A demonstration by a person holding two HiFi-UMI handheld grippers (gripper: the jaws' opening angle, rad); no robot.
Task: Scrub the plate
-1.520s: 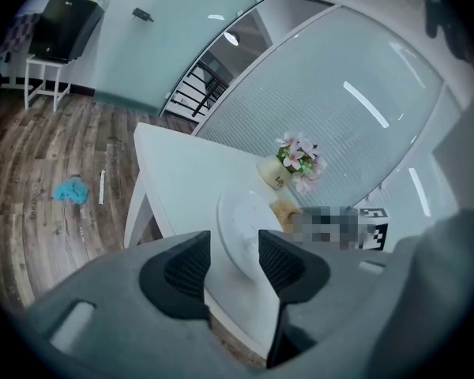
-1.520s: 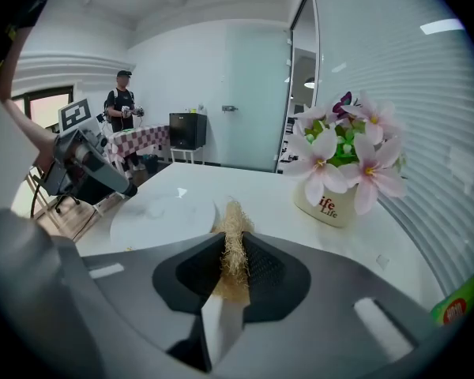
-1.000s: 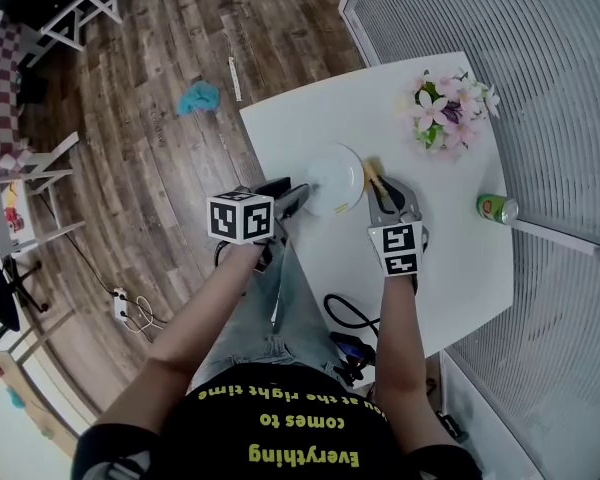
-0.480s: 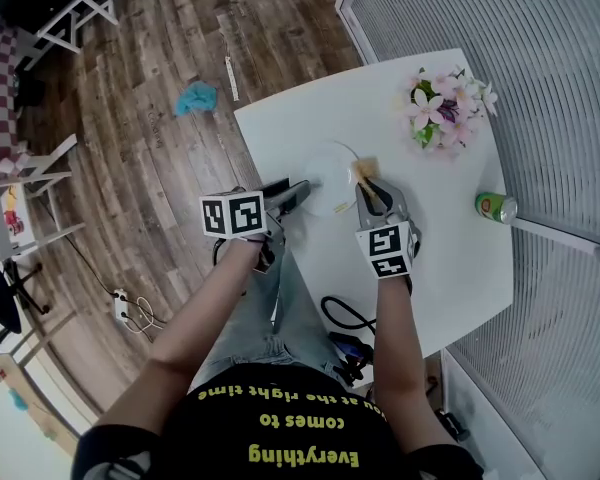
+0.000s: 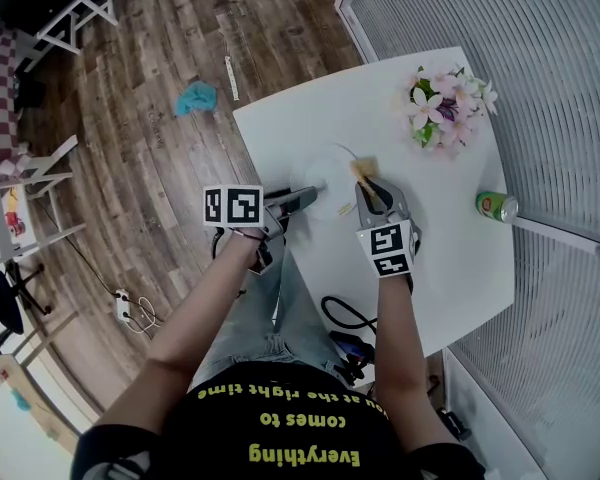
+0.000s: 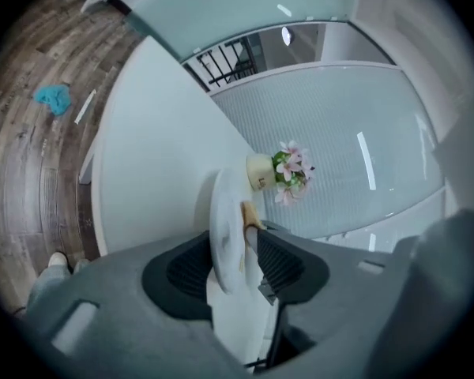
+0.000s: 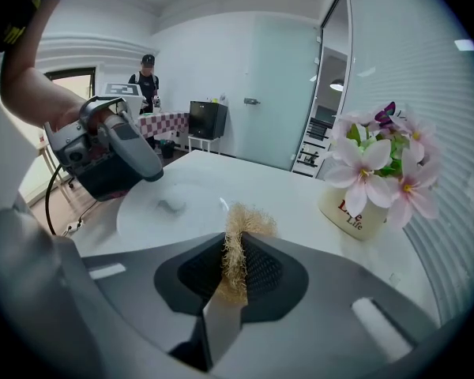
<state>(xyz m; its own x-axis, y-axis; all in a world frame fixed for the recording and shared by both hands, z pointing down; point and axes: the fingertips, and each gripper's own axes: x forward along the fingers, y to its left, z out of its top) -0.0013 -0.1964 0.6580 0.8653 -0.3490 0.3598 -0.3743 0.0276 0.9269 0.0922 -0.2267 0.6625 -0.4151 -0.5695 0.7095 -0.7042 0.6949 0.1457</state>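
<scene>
Tipped the plate (image 6: 225,227) up since a second ago, from lying flat on the tabletop (image 5: 450,258) to standing near upright; just been closing the left gripper (image 5: 310,194) a touch, with fingers (image 6: 186,273) wide and clamped on the near rim, one each side. Looks white, round, shallow and glossy; shows a faint yellow streak on the face close to the grip and a small grey mark or shadow further in; shows no foam or water. Stands over the near left part of the tabletop, face turned towards the right gripper (image 5: 370,190); cannot tell whether resting on its lower rim or lifted clear. Grips a straw-coloured scrubber (image 7: 238,235) there, with fingers narrow and tightened a little on the fibrous wad; pokes its tuft right beside the plate's face; cannot tell whether touching. Judged early to midway: picked up and presented, scrubber brought close; left to do, rubbing across the face and over both marks, probably the back as well. Further out: flowers (image 5: 445,108) at the far side, a can (image 5: 497,206) at the right edge, a blue cloth (image 5: 197,96) on the floor.
</scene>
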